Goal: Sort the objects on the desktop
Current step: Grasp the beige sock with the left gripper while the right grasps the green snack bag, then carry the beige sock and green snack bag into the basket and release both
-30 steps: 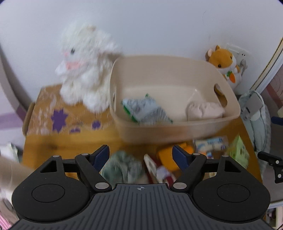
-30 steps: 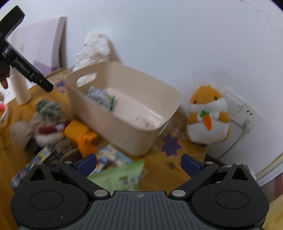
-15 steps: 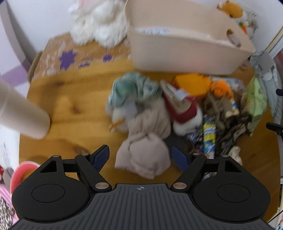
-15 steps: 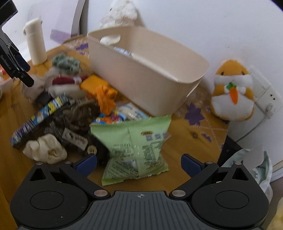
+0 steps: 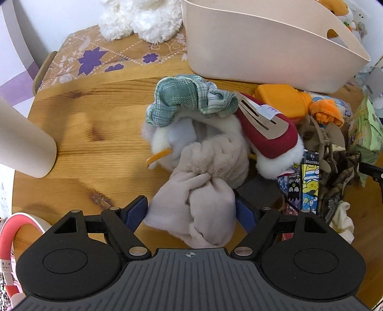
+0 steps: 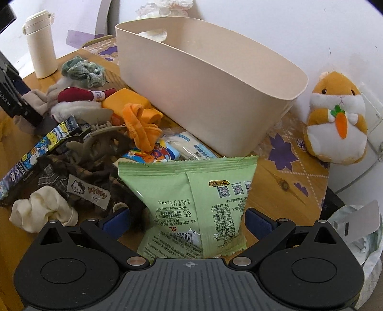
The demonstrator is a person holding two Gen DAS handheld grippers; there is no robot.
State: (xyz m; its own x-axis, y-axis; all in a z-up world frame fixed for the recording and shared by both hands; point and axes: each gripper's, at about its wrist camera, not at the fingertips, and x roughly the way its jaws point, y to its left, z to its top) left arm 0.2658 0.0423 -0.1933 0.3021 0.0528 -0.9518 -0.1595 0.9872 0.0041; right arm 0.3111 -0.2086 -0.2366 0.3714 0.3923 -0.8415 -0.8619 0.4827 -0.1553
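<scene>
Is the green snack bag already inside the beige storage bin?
No, the green snack bag lies on the wooden table in front of the beige storage bin, between the open right tool's fingers.

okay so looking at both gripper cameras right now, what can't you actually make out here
- Inside of the bin: both views see it low from outside; its near wall hides the contents.
- White plush: left view's top edge cuts off everything above its feet.
- Left gripper and beige cloth: the cloth covers the fingers' inner faces, so contact is unclear.
- Snack bag: right view, the right gripper body hides its lower end.
</scene>
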